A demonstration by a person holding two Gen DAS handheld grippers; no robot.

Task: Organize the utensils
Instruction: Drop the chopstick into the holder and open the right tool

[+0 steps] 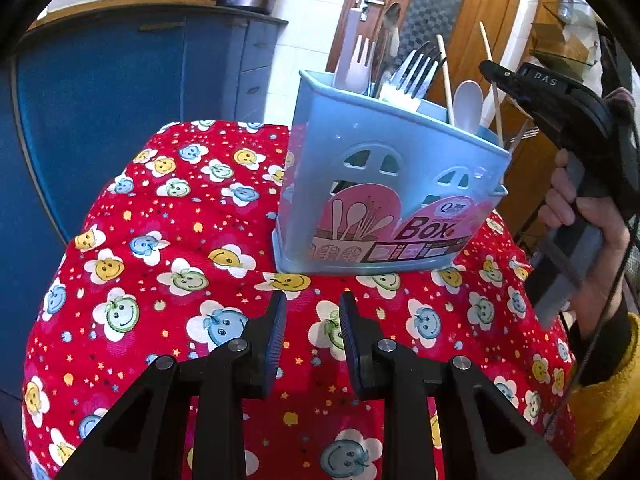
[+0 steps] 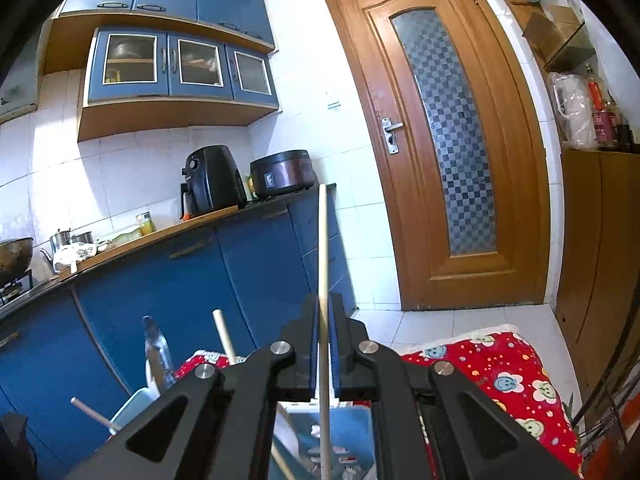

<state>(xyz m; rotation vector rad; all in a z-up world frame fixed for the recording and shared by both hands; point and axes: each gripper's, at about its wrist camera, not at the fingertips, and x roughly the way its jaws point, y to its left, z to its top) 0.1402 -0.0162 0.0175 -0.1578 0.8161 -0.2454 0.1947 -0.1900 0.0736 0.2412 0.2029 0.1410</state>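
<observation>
A pale blue utensil box [image 1: 384,200] stands on the red smiley-print cloth [image 1: 160,264]. It holds a plastic fork [image 1: 358,62], metal forks [image 1: 416,70], a metal spoon [image 1: 390,28], a white spoon [image 1: 469,104] and a wooden chopstick [image 1: 445,76]. My left gripper [image 1: 313,306] hovers over the cloth just in front of the box, jaws apart with nothing between them. My right gripper [image 2: 323,308] is shut on another chopstick [image 2: 323,240] that stands upright, its lower end over the box [image 2: 352,416]. From the left wrist view, the right gripper [image 1: 491,71] grips that chopstick [image 1: 489,46] above the box's right end.
Blue kitchen cabinets [image 2: 192,280] and a counter with an air fryer [image 2: 212,180] and a cooker [image 2: 284,172] lie behind the table. A wooden door [image 2: 440,140] is at the back right. A person's hand [image 1: 588,240] holds the right gripper's handle.
</observation>
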